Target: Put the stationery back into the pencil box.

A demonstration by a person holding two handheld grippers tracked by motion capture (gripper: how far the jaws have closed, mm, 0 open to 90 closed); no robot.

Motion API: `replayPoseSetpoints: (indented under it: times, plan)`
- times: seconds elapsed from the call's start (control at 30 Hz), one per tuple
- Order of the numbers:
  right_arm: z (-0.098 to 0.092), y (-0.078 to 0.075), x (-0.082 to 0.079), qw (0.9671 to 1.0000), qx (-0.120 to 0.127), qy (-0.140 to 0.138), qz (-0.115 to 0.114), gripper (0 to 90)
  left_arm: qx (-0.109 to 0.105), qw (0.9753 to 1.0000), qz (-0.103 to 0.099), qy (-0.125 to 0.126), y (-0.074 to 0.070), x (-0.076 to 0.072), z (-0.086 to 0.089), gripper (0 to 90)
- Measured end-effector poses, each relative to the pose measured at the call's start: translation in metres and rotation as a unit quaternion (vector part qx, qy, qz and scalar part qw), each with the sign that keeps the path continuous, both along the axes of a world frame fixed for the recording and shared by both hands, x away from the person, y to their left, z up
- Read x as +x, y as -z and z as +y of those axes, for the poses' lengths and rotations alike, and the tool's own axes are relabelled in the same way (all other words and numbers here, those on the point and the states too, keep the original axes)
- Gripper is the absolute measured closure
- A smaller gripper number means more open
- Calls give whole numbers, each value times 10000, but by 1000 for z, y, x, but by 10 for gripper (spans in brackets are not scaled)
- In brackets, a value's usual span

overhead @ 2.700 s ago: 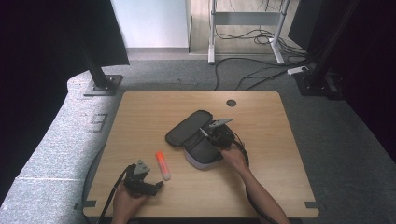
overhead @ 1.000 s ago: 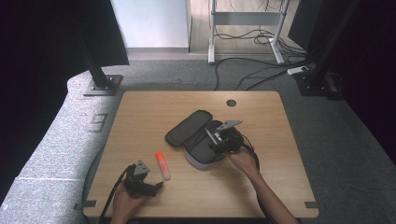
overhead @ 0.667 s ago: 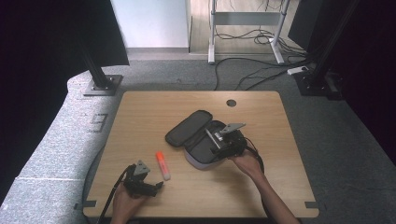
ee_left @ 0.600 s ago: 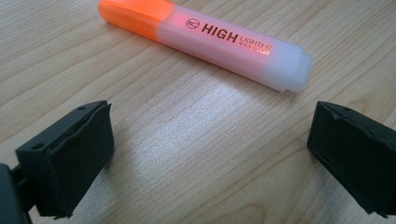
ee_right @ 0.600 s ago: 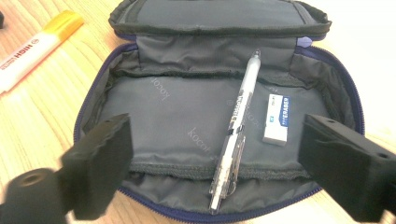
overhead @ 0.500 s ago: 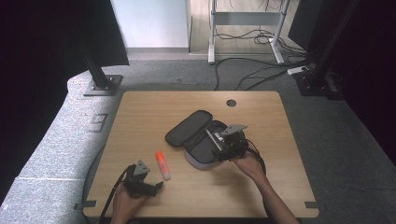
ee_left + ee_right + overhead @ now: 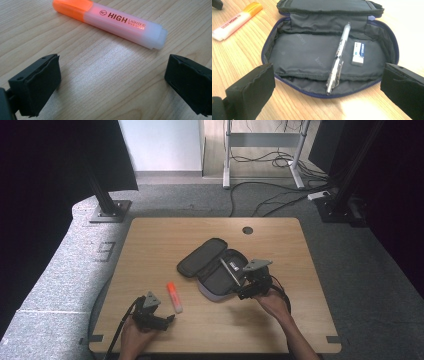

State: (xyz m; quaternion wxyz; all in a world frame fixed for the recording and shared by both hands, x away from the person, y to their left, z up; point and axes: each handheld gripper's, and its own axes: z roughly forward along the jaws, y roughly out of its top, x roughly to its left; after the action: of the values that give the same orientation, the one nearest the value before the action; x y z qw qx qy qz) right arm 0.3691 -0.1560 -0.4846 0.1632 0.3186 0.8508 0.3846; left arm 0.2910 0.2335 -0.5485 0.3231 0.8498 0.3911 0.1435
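Both tongs gape empty: left tongs point(image 7: 110, 82) face the highlighter point(image 7: 110, 23), likely next gripped and carried to the case point(image 7: 312, 57).

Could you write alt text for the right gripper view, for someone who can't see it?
An open black case lies on a wooden table, holding a pen and an eraser. The open right gripper frames it, and a highlighter lies at top left.

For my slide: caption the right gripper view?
Open black fabric pencil case holding a clear pen and white eraser.
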Motion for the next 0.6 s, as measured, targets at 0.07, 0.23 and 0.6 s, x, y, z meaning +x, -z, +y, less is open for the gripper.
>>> replayPoseSetpoints:
  times: [0.07,0.23,0.6]
  plan:
    - [-4,1,-3,10000,20,25,9,0,2,10000,-2,3,0,0,0,3]
    - [-12,5,-9,10000,29,65,29,0,1,10000,-3,2,0,0,0,3]
    - [-32,18,-23,9997,98,227,78,12,1,10000,-1,4,0,0,0,3]
